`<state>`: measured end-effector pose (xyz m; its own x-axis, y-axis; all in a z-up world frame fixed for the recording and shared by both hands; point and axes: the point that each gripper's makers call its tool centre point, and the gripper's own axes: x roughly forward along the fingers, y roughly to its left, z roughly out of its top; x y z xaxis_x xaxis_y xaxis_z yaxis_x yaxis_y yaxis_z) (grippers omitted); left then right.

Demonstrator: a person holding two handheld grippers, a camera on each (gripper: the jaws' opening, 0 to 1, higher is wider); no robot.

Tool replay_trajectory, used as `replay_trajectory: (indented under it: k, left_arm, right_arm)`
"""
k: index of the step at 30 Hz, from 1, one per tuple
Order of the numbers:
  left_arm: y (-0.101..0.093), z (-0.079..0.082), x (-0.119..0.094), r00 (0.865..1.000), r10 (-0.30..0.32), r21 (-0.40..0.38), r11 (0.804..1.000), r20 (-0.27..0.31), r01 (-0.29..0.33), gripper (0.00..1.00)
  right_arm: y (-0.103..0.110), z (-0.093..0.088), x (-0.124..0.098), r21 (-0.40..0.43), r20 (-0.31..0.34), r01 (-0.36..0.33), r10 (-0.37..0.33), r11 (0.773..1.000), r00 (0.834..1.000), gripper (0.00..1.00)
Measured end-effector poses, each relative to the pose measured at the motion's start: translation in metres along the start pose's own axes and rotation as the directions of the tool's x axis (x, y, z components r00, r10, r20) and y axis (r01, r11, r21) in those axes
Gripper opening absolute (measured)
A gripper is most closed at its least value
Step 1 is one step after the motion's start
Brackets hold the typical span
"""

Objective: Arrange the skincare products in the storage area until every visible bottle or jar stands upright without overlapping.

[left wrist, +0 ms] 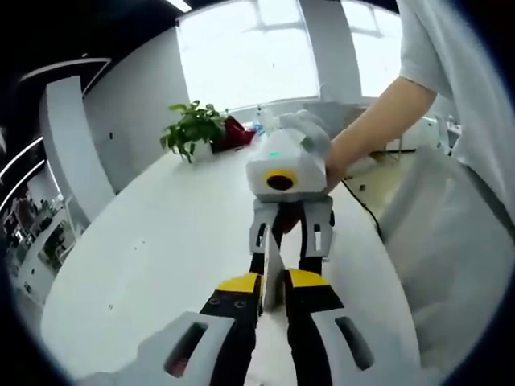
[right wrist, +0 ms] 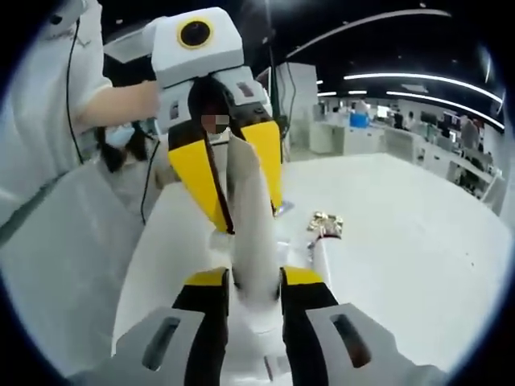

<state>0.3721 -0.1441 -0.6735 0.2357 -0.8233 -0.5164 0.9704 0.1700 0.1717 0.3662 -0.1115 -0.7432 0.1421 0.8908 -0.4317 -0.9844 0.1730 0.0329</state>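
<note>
both grippers clamp one white tube (right wrist: 251, 241) above the white table (left wrist: 161, 265): left gripper (left wrist: 272, 283) and right gripper (right wrist: 253, 281) at opposite ends. open tabletop on both sides; a potted plant (left wrist: 191, 129) at the far edge, bright windows (left wrist: 249, 48) beyond.

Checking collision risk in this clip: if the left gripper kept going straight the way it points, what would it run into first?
Most likely the right gripper, facing it head-on. Both are shut on the same pale tube, the left gripper at its near end, so the right gripper's jaws come first. The gap between them is hard to judge.
</note>
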Motion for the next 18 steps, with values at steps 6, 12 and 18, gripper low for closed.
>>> replay_trajectory:
  k: [6, 12, 18]
  left_arm:
    - [0.003, 0.001, -0.006, 0.999, 0.030, -0.036, 0.999, 0.010, -0.030, 0.29]
    - [-0.003, 0.003, -0.016, 0.998, 0.061, -0.095, 0.994, 0.007, -0.060, 0.37]
    - [-0.007, -0.003, -0.027, 0.992, 0.124, -0.244, 0.962, -0.006, -0.122, 0.53]
  right_arm:
    - [-0.001, 0.001, -0.002, 0.019, -0.007, 0.027, -0.027, 0.999, 1.000, 0.38]
    - [-0.003, 0.003, -0.008, 0.049, -0.013, 0.075, -0.074, 0.996, 0.997, 0.52]
    - [0.002, 0.005, -0.019, 0.071, -0.012, 0.107, -0.106, 0.992, 0.994, 0.59]
